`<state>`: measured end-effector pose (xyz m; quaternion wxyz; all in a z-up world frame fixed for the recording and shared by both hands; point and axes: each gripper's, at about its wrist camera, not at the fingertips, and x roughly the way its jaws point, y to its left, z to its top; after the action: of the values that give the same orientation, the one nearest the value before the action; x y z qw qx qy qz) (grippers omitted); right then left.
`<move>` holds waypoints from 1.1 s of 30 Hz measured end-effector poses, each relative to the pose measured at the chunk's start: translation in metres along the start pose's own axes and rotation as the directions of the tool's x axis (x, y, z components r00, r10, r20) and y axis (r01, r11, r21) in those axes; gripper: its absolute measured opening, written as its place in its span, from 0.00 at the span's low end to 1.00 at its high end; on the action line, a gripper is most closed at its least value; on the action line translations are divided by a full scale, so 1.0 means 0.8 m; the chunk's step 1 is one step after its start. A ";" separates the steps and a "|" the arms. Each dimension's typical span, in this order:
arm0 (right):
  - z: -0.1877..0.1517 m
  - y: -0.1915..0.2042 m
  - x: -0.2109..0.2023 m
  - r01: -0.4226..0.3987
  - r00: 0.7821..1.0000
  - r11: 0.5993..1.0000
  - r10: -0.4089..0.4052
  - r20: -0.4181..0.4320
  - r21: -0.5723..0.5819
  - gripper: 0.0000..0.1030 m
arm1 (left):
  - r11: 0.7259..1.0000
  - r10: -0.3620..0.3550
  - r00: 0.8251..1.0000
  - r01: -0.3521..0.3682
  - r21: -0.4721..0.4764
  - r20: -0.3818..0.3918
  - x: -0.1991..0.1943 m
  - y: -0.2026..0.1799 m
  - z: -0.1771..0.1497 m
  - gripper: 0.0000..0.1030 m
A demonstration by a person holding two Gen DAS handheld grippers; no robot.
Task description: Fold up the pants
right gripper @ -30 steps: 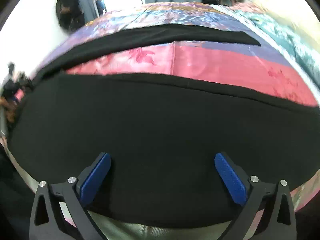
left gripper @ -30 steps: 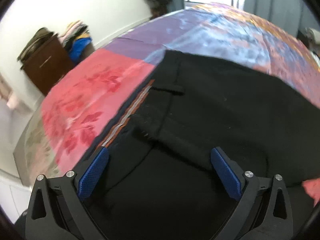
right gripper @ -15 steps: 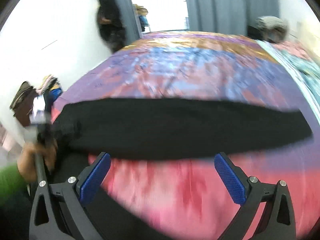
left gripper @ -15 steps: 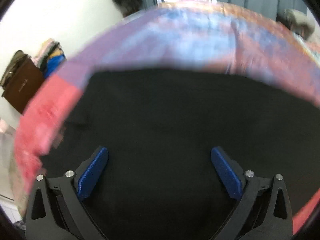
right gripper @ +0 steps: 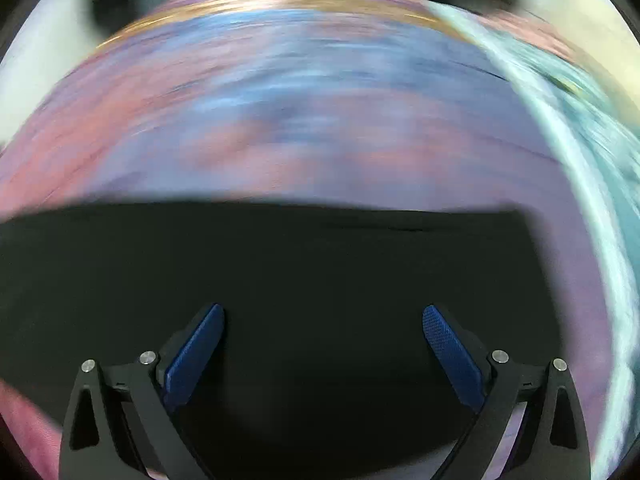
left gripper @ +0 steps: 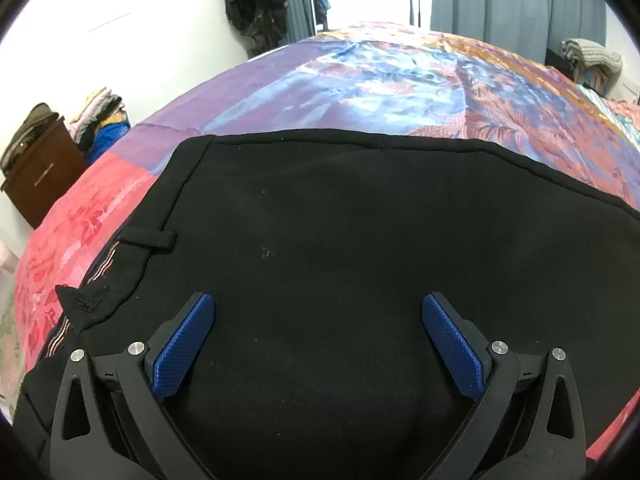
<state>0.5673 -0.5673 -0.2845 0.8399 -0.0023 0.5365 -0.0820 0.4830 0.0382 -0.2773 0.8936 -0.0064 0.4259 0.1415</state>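
Observation:
The black pants (left gripper: 360, 240) lie flat on a bed with a colourful quilt (left gripper: 380, 76). In the left wrist view the waistband with a belt loop (left gripper: 148, 238) is at the left, and a striped inner lining shows at its edge. My left gripper (left gripper: 318, 332) is open and empty, just above the black cloth. In the right wrist view, which is blurred, the pants (right gripper: 280, 272) fill the lower half, their right end near the frame's right side. My right gripper (right gripper: 322, 340) is open and empty above the cloth.
A brown cabinet (left gripper: 38, 168) with piled clothes stands left of the bed by a white wall. Dark coats hang by a doorway (left gripper: 256, 4) at the back. Grey curtains (left gripper: 516, 4) and a chair with a folded blanket (left gripper: 592, 56) are at the back right.
Both grippers have swung over the pants; one leg now lies folded over the other. The left view has settled and become sharp. The right view is moving, now over the leg end.

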 end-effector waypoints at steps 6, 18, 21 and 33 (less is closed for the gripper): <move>0.037 -0.146 -0.008 0.154 0.986 0.957 -0.165 0.025 0.247 0.94 | 1.000 0.019 1.000 -0.019 0.006 0.017 0.001 -0.003 -0.002 0.99; 0.029 -0.107 -0.033 -0.086 0.984 0.979 0.054 0.168 0.187 0.08 | 1.000 0.025 1.000 -0.025 0.006 0.019 0.002 -0.005 -0.002 0.99; -0.010 -0.091 -0.112 -0.135 0.956 0.982 0.094 0.277 0.130 0.08 | 1.000 0.028 0.999 -0.028 0.006 0.017 0.002 -0.005 -0.003 0.99; -0.367 -0.029 -0.318 -0.230 0.918 0.911 0.086 0.388 0.343 0.08 | 0.999 0.045 0.999 -0.045 0.023 -0.024 0.003 -0.007 0.007 0.99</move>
<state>0.1946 -0.5298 -0.1778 0.9126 0.1903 0.3435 -0.1138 0.4900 0.0340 -0.2763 0.8849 0.0113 0.4386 0.1567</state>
